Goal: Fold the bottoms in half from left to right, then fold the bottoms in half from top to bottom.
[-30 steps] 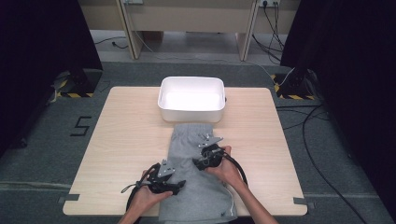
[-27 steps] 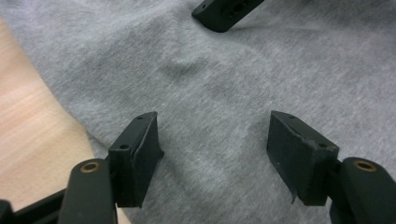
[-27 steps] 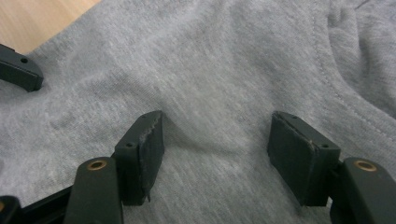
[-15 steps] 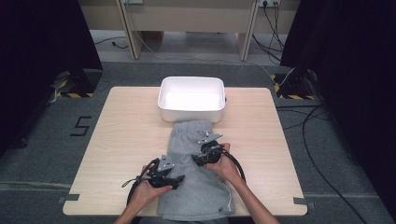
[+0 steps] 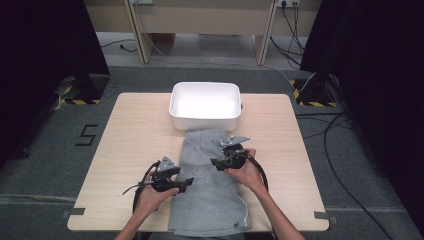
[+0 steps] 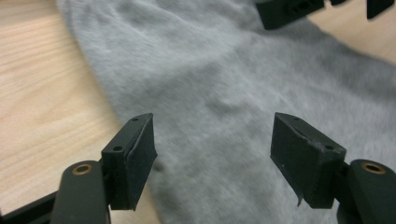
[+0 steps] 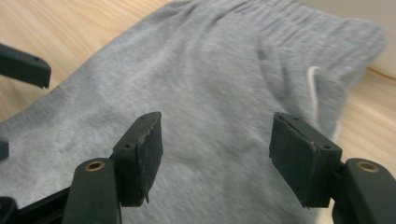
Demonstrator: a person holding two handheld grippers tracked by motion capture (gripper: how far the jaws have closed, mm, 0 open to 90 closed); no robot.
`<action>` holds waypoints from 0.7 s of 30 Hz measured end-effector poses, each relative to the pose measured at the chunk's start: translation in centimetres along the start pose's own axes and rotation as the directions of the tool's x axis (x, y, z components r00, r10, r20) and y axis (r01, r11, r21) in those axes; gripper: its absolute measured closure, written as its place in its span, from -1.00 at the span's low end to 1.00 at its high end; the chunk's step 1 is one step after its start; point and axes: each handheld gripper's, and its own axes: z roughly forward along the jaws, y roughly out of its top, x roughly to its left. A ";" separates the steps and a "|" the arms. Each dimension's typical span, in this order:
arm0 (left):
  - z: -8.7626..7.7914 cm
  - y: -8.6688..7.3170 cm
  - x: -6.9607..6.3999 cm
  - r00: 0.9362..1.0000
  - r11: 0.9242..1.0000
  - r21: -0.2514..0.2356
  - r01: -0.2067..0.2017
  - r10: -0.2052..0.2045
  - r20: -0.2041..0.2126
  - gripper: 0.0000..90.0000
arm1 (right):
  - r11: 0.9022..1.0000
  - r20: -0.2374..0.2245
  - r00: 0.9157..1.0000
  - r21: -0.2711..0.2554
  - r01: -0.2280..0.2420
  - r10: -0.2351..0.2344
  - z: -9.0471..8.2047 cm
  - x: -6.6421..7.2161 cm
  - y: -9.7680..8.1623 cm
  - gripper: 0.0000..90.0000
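Note:
A grey garment (image 5: 210, 200) with an elastic waistband lies folded in a long strip down the middle of the table, its far end by a white bin (image 5: 205, 119). My left gripper (image 5: 186, 182) hovers at the cloth's left edge; in the left gripper view its jaws (image 6: 212, 140) stand apart over the grey fabric (image 6: 224, 84) with nothing between them, having just opened further. My right gripper (image 5: 216, 162) is over the strip's right half, and its jaws (image 7: 215, 140) are open above the cloth (image 7: 210, 70), also with nothing in them. A white drawstring (image 7: 313, 88) shows near the waistband.
The wooden table (image 5: 135, 145) has bare wood on both sides of the garment. The garment's near end hangs at the table's front edge. A person's forearms come in from the bottom. Cables and dark curtains lie beyond the table.
Both grippers have drawn a little away from the person and lifted slightly off the cloth. The garment lies as before.

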 end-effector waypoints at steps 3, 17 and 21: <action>0.3 0.5 1.0 1.000 1.000 -0.005 0.026 -0.026 -0.004 -0.35 | 1.000 0.008 1.000 -0.004 -0.005 0.005 -0.3 -0.4 -0.1 -0.20; 2.7 3.6 4.5 0.994 0.996 0.004 0.087 -0.087 -0.060 -0.38 | 0.998 0.040 0.997 -0.012 -0.065 0.066 -0.1 -3.2 -0.1 -0.22; 3.6 4.3 5.5 0.991 0.993 0.002 0.119 -0.118 -0.066 -0.38 | 0.996 0.056 0.995 -0.019 -0.087 0.088 0.4 -4.1 0.2 -0.19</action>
